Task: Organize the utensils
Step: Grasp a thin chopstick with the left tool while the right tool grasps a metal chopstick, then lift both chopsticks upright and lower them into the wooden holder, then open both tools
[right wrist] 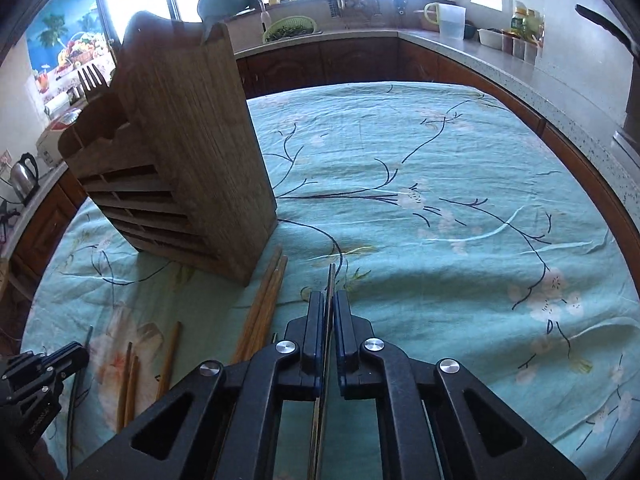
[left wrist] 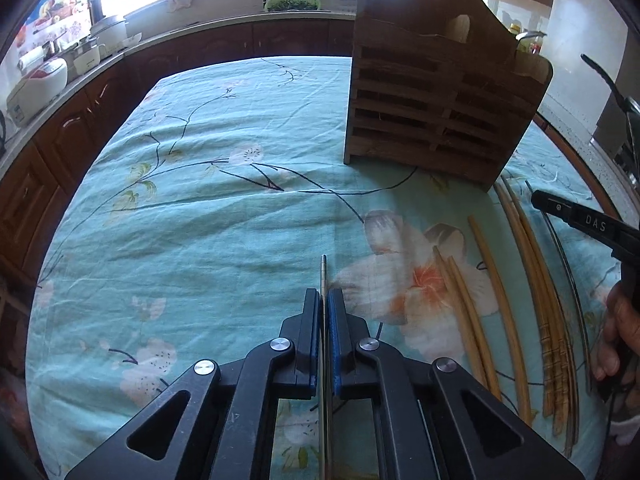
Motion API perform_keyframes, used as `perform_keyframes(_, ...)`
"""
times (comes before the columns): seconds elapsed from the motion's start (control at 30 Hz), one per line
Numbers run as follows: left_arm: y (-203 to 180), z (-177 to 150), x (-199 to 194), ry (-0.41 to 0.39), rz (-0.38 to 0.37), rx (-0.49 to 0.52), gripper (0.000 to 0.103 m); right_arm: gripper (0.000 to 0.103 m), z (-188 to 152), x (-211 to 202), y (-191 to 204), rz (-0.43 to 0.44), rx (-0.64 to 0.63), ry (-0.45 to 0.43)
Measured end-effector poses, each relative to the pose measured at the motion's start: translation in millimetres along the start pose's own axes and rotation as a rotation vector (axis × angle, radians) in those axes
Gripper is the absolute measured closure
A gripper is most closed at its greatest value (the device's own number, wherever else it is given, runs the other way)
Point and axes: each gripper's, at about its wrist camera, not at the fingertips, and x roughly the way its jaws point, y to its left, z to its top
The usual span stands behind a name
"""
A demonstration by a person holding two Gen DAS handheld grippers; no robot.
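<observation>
A brown wooden utensil holder (left wrist: 438,96) stands on the teal floral tablecloth (left wrist: 208,216); it also shows in the right wrist view (right wrist: 180,168), with a fork (right wrist: 93,77) and a spoon in it. My left gripper (left wrist: 325,300) is shut on a thin metal chopstick (left wrist: 324,276) that points toward the holder. My right gripper (right wrist: 329,300) is shut on a dark chopstick (right wrist: 330,284). Several bamboo chopsticks (left wrist: 492,292) lie on the cloth right of the left gripper; they also show in the right wrist view (right wrist: 264,304).
A kitchen counter (left wrist: 72,80) with a rice cooker (left wrist: 38,84) and pots runs along the left and back. A green basket (right wrist: 290,28) sits by the sink. The right gripper's body (left wrist: 588,222) shows at the right edge; the left gripper's body (right wrist: 40,376) shows at lower left.
</observation>
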Motion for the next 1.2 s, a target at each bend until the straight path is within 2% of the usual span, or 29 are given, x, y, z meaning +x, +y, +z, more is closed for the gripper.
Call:
perform_keyframes(0.23,19.8,0.3,-42.1,-0.076,-0.098,-0.077,0.100,0.099,-7.2,-57.5,2.4,0.096,0.037,-0.090)
perform_keyframes(0.73,40.4,-7.8,-153.1,-0.304,-0.217,-0.129,0.100,0.099,-1.5,-154.7,1.8,0.183,0.059,-0.284)
perform_keyframes(0.97,43.7,-12.7,-174.1,-0.356,-0.222,-0.137,0.100,0.099,5.3,-185.3,7.8,0.212,0.054,-0.366)
perform_keyframes(1.2,44.8,-11.0,-175.4,-0.367,-0.226,-0.137,0.100,0.099,8.7,-187.6,10.8,0.225,0.050,-0.376)
